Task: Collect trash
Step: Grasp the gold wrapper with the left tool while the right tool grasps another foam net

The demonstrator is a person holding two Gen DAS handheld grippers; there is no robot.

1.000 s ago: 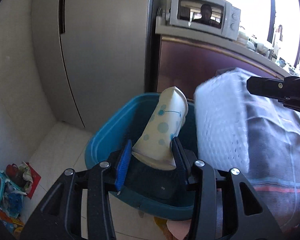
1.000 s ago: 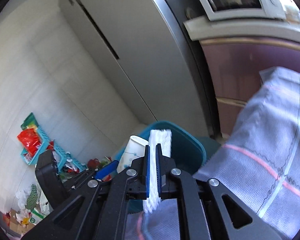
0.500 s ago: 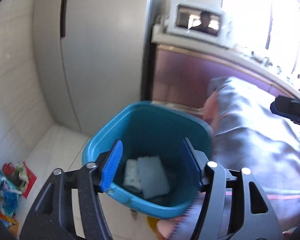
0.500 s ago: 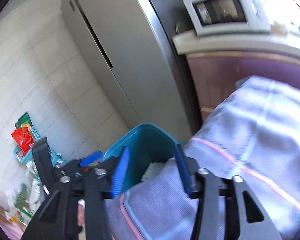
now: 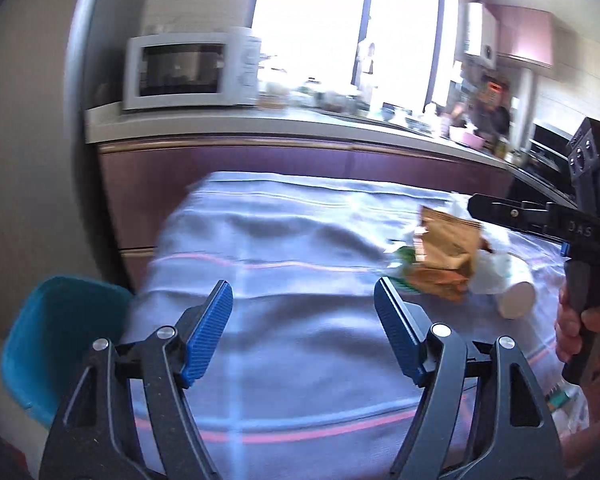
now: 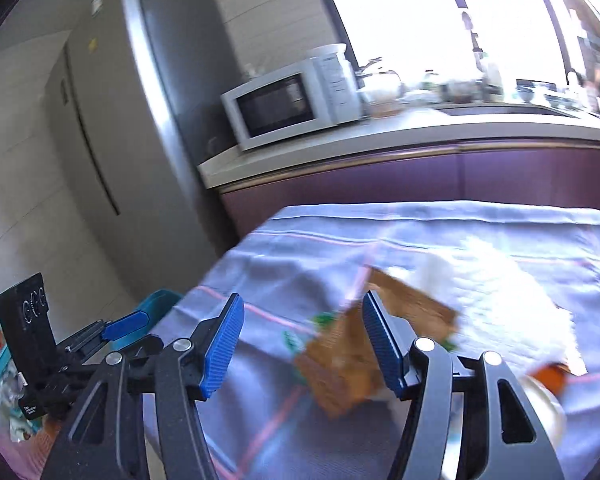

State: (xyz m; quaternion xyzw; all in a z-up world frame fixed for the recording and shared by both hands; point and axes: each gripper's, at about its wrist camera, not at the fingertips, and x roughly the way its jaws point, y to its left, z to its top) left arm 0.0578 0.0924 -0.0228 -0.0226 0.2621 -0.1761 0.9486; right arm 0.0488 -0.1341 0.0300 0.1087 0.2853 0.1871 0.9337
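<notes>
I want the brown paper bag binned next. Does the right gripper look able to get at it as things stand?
Probably yes. The right gripper is open and empty, and the brown paper bag lies on the tablecloth just ahead of its fingers, with nothing between them. White trash crowds only the bag's far side.

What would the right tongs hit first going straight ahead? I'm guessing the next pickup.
Probably the brown paper bag, lying on the tablecloth between the open right tongs; motion blur leaves depth unclear.
</notes>
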